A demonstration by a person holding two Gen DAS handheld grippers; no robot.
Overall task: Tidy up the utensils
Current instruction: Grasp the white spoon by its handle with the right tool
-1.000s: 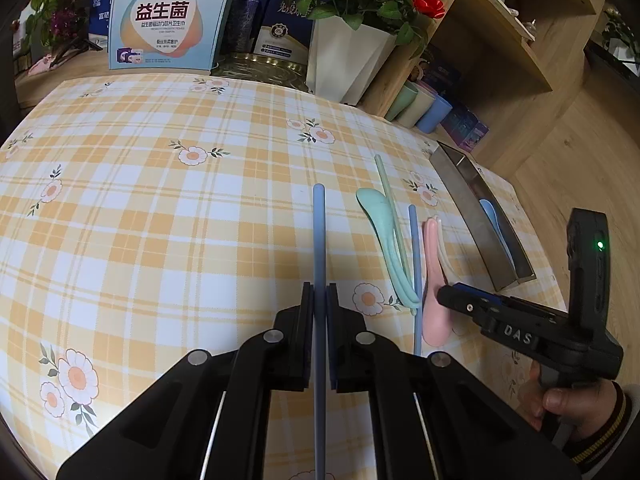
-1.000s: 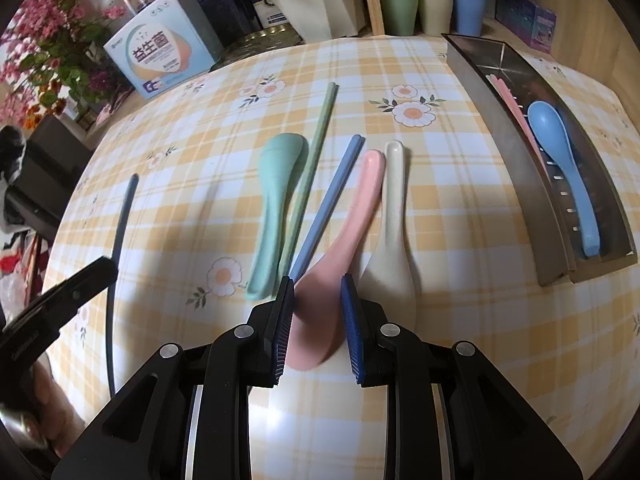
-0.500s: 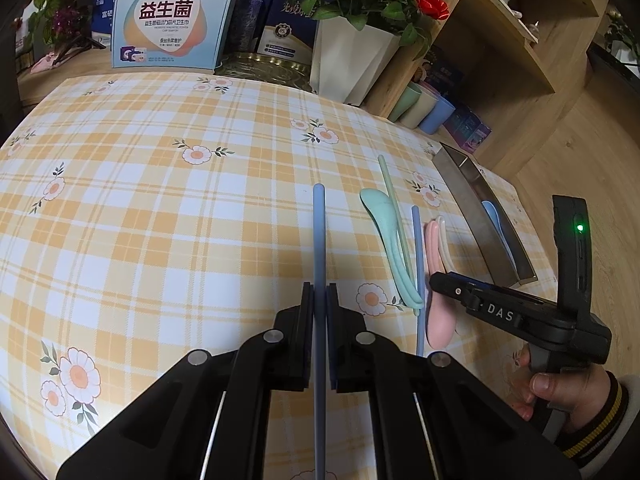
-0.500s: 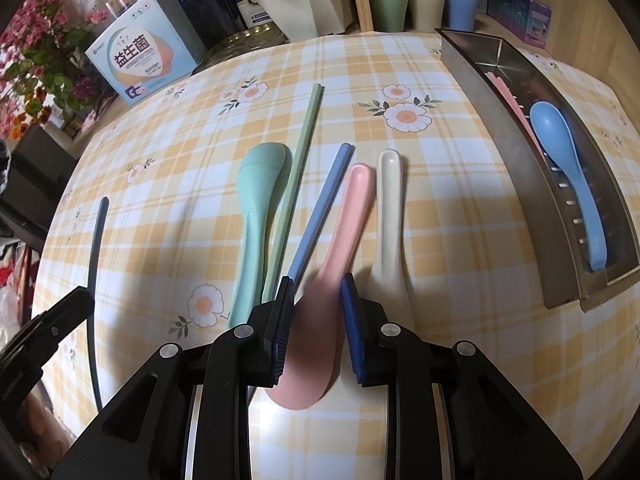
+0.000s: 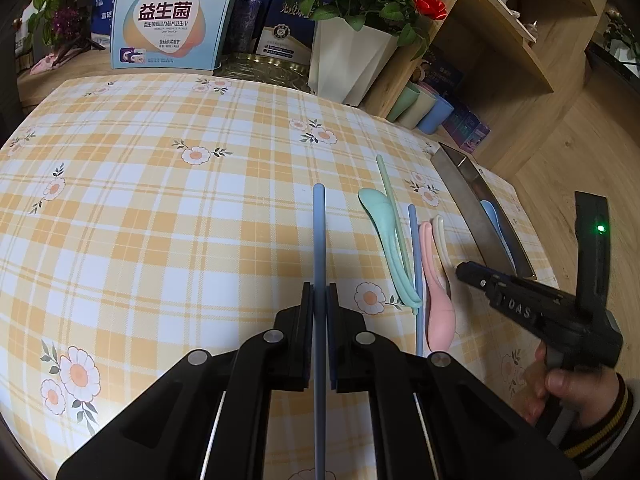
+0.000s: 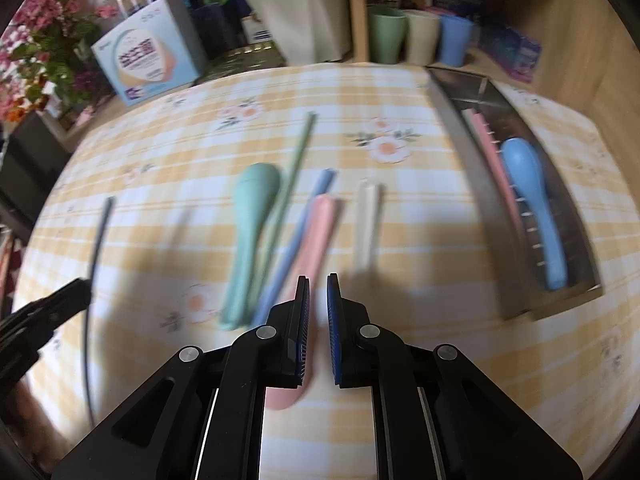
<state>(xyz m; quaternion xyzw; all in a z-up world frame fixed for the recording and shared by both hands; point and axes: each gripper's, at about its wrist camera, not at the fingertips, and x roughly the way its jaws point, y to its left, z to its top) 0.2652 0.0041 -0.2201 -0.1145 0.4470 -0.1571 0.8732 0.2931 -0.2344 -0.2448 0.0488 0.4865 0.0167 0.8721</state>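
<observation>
Left gripper [image 5: 319, 308]: clenched on a long blue plastic chopstick [image 5: 319, 240], holding it over the yellow checked tablecloth [image 5: 160, 220].
Right gripper [image 6: 318, 312]: jaws closing around the handle of a pink plastic spoon [image 6: 316, 232]; the frame was blurred, so I could not tell whether the pads pressed on it yet.
Done: a blue plastic spoon [image 6: 532, 196] and a pink chopstick [image 6: 492, 148] lay inside the long steel tray [image 6: 472, 168] at the cloth's right edge.
Left on the cloth: a mint-green plastic spoon [image 6: 248, 220], a green chopstick [image 6: 292, 172], a 2nd blue chopstick [image 6: 296, 236], the pink spoon and a cream spoon [image 6: 366, 220], lying side by side near the tray.
Progress: roughly a third, by my judgement; 2 pieces binned, 1 in hand, 5 waiting.
</observation>
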